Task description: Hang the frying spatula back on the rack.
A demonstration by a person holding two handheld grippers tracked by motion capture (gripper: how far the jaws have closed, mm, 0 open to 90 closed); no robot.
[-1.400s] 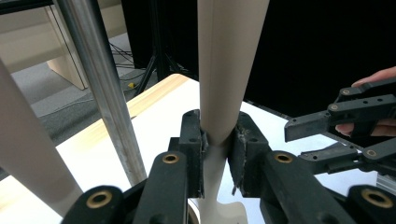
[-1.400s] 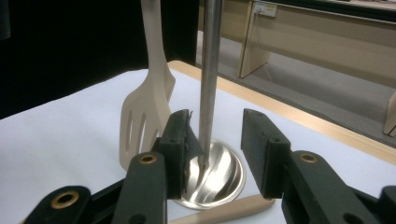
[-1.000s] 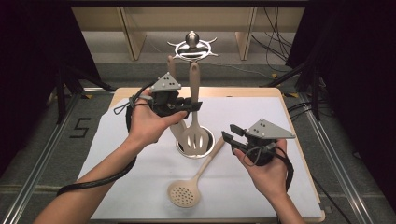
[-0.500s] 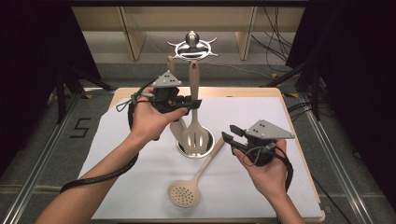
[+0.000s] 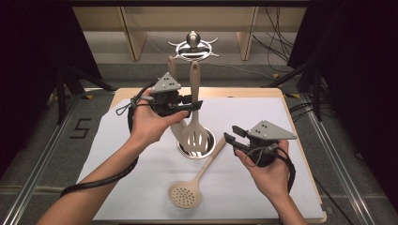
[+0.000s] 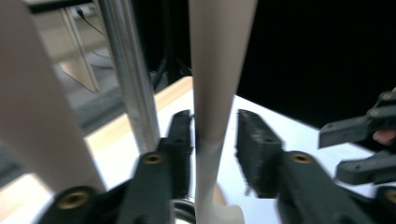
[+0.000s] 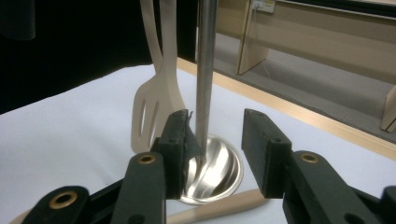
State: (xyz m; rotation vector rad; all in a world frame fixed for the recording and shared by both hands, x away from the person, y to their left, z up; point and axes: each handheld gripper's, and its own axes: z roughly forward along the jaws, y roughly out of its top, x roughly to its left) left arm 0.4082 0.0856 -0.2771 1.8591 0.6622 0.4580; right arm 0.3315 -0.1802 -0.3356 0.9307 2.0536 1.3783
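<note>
A metal utensil stand point(image 5: 192, 44) rises from a round steel base point(image 5: 210, 140) at the table's middle. A beige slotted spatula point(image 5: 193, 133) hangs upright on it, with a second beige utensil point(image 5: 173, 70) just left of it. My left gripper point(image 5: 196, 104) is open, its jaws on either side of the spatula's handle point(image 6: 212, 93) with narrow gaps. A beige skimmer spoon point(image 5: 185, 194) lies on the white sheet with its handle against the base. My right gripper point(image 5: 232, 133) is open with nothing in it, level with the base and facing the pole point(image 7: 205, 70).
A white sheet point(image 5: 281, 122) covers most of the wooden table point(image 5: 244, 92). In the left gripper view the stand's pole point(image 6: 128, 84) and the second utensil's handle point(image 6: 37, 102) stand close on the left. Metal rails and cables run along the floor on both sides.
</note>
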